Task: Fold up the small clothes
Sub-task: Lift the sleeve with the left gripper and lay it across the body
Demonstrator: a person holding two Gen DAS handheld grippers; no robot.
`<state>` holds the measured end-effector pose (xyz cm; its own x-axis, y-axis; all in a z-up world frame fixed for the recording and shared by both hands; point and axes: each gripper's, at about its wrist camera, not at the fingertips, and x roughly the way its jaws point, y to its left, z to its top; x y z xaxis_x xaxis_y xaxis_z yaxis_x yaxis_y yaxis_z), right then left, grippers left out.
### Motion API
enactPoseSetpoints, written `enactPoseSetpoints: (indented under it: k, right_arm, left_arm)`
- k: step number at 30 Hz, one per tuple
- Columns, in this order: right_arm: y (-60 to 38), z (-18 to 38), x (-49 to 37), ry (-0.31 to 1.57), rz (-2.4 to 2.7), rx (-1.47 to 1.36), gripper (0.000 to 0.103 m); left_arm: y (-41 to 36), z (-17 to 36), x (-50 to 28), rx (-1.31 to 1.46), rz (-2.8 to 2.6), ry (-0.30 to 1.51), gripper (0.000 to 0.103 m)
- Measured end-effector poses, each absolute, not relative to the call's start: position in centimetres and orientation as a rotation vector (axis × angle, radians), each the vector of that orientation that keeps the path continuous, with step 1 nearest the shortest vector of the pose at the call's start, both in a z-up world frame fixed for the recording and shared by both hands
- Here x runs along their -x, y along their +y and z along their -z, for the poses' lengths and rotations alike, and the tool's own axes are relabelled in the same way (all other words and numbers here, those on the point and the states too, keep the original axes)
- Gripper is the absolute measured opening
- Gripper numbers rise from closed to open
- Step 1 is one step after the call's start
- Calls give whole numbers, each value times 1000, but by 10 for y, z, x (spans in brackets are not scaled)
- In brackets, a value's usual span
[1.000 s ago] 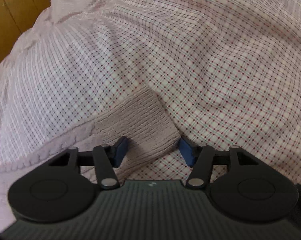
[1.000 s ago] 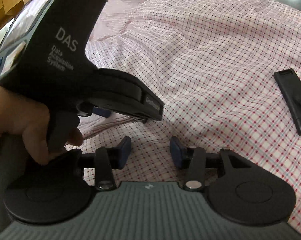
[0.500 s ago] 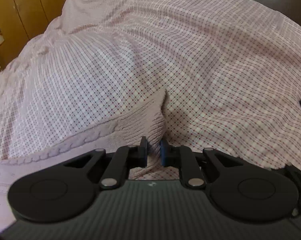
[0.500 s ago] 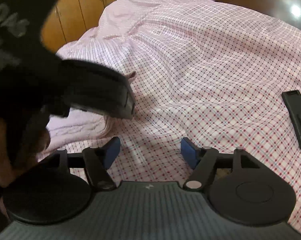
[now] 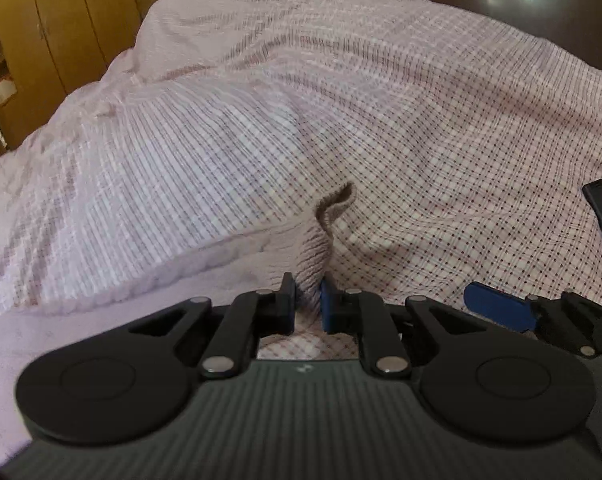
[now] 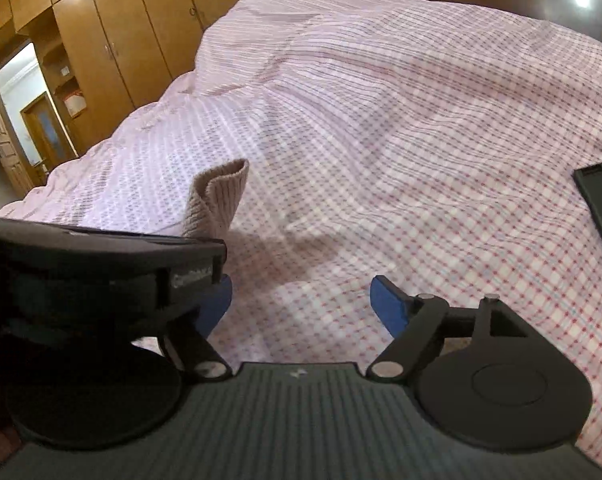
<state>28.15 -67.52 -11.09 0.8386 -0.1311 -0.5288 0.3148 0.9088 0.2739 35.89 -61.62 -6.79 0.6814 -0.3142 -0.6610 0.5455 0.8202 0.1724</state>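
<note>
A ribbed cuff of the knit garment [image 5: 315, 256] is pinched between the fingers of the left gripper [image 5: 307, 304] at lower centre of the left view, and the end stands up in a curl above them. The rest of the garment is spread toward the lower left on the bed [image 5: 441, 128]. The hold is narrow — only an edge of loose knit is caught — so the cuff could be pulled out if it is lifted fast, or the fold could be dragged askew by the garment's weight. The left gripper is held low over the bed, pointing up the frame. The right gripper [image 6: 301, 300] is held just beside it, fingers wide apart and holding nothing. A black object [image 6: 599, 208] lies at the right edge — clear of the fold.
</note>
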Motion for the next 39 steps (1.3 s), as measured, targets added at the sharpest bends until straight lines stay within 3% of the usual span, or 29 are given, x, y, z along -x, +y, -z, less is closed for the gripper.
enactPoseSetpoints:
  k: [20, 39]
  right_arm:
    - [-522, 96, -339, 568, -30, -286, 93]
    - [-344, 96, -362, 579, -155, -98, 101]
  left_arm:
    - [-442, -31, -374, -312, 328, 509, 14]
    - [-242, -69, -397, -236, 137, 466, 14]
